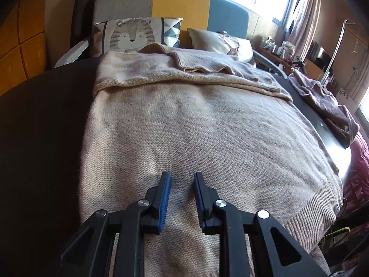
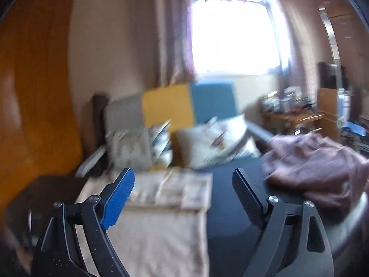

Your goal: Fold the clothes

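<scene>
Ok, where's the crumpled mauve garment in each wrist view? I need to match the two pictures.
Left wrist view: the mauve garment lies at the right edge, on the dark surface beyond the beige sweater.
Right wrist view: the mauve garment sits right of centre, blurred, beyond the right claw.
Shared landmark: the grey, yellow and blue headboard.

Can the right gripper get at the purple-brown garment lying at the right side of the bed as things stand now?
Probably yes. The right gripper has its jaws wide open, and the purple-brown garment lies just ahead on its right with nothing between, though this view is blurred.
</scene>
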A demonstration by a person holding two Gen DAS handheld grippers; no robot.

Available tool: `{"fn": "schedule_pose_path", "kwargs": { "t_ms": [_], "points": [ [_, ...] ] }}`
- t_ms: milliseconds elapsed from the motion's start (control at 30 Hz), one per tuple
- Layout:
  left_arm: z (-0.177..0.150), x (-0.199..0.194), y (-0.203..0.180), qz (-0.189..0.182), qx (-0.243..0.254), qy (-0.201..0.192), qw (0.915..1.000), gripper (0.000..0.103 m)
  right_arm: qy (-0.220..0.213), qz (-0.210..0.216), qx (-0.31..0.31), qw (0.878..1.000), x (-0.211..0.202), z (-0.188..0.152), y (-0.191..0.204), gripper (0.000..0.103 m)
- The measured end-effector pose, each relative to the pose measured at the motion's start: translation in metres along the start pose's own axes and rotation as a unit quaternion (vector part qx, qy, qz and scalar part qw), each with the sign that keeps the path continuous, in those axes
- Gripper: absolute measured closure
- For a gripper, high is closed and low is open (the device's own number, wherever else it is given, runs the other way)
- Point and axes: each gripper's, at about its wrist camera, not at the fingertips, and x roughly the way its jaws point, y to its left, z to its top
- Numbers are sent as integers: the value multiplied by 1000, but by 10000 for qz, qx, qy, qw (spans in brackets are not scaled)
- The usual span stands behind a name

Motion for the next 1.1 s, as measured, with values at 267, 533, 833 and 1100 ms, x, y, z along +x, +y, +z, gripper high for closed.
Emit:
{"fn": "schedule_pose_path", "kwargs": {
  "t_ms": [267,533,833,1100],
  "points": [
    [-7,-10,-3,7,112,59,9999,82,1217,707,-397,9893,47,-69,49,14],
    [-14,-12,2,20,36,74,10000,82,1753,457,-845,9798,65,-107,52,14],
    [-18,-16,-3,16,137,99,9999,82,1819,358,-741,9799,63,-105,56,11],
    [-19,-16,-3,20,115,79,9999,82,1822,393,-639,9804,64,-100,56,11]
  ]
}}
